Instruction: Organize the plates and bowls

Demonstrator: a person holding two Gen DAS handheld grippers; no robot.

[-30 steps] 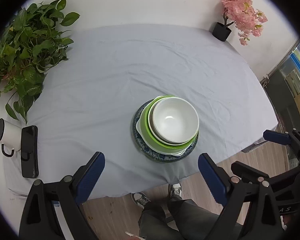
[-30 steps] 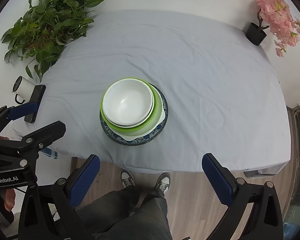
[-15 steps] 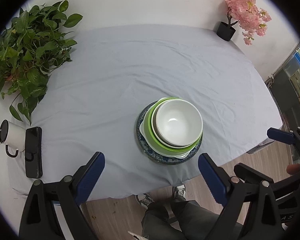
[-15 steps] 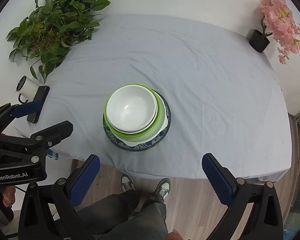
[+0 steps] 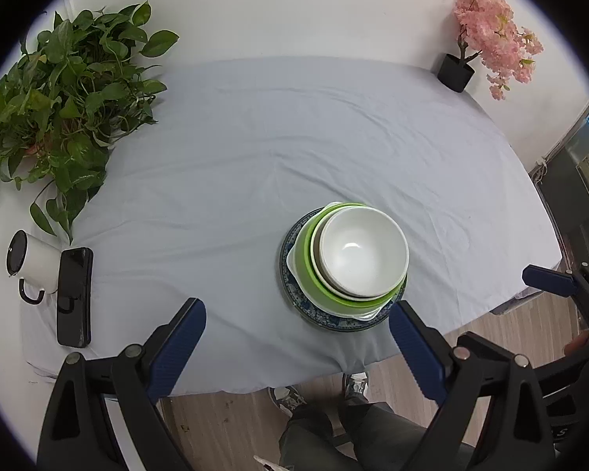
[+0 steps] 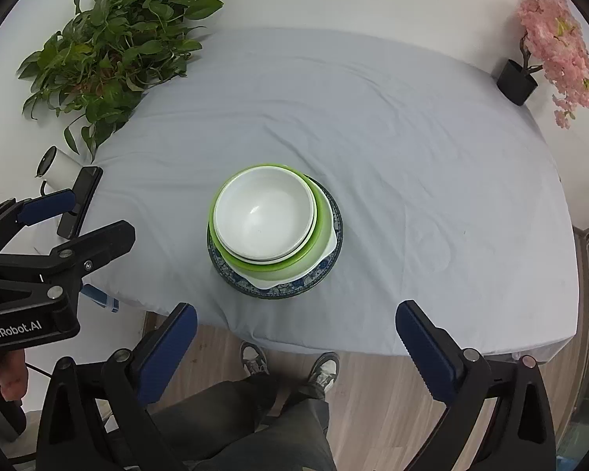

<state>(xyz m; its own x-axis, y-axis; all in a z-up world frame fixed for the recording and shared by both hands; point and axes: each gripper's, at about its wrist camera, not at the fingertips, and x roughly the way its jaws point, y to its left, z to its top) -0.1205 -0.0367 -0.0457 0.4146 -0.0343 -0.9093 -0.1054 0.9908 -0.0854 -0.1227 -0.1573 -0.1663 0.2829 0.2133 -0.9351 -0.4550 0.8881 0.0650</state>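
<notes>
While both tools hang above the near edge of the tabletop, the dishes already sit nested in one stack near the middle of that edge: a white round ceramic bowl on top, a second white bowl under it showing only its rim, a lime-green bowl, a white dish with small lug handles, and at the bottom a blue-patterned round plate. I judge the task to be either at its end or at its very start; which cannot be settled from this stack alone. If dishes must be lifted off, the next move calls for lowering onto the top bowl's rim and pinching it across the wall.

At the left edge of the tabletop lie a white enamel mug with a black handle and a black smartphone, with a green leafy pot plant at the far left corner and a pink blossom sprig in a black pot at the far right corner.

On the left gripper the blue-padded fingers are spread wide, holding and touching nothing. On the right gripper the fingers are likewise wide apart and empty, well short of the stack.
</notes>
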